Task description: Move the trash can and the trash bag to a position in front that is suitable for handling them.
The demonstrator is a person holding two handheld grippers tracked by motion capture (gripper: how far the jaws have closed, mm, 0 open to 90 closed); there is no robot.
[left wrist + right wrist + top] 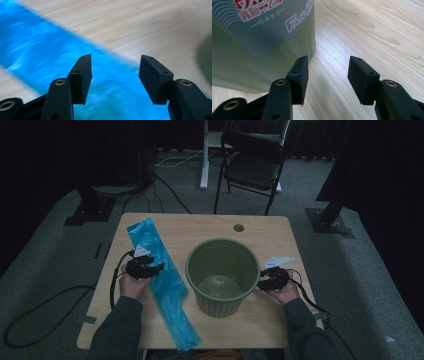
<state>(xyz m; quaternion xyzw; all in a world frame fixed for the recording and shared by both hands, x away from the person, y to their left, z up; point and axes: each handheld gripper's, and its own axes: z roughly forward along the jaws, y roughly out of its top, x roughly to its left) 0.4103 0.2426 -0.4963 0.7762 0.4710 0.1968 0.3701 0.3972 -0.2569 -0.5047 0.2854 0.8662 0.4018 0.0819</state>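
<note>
High view: my left gripper hangs over the flattened blue bin bag beside the green wastebasket, jaws wide and empty, ready to pinch it. My right gripper waits open beside the basket's wall, likely to steady it.

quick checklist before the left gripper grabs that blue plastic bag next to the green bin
1. Left gripper jaws open: ok, nothing between them.
2. Left gripper over the flat blue plastic bag: ok, blue fills the space beneath the jaws.
3. Pads touching the bag: cannot tell, the left gripper view is blurred.
4. Ribbed green plastic bin upright and empty: ok.
5. Right gripper open beside the bin wall: ok, nothing held; contact cannot tell.
6. Bag lying free on the light wooden table: ok, nothing on it.
</note>
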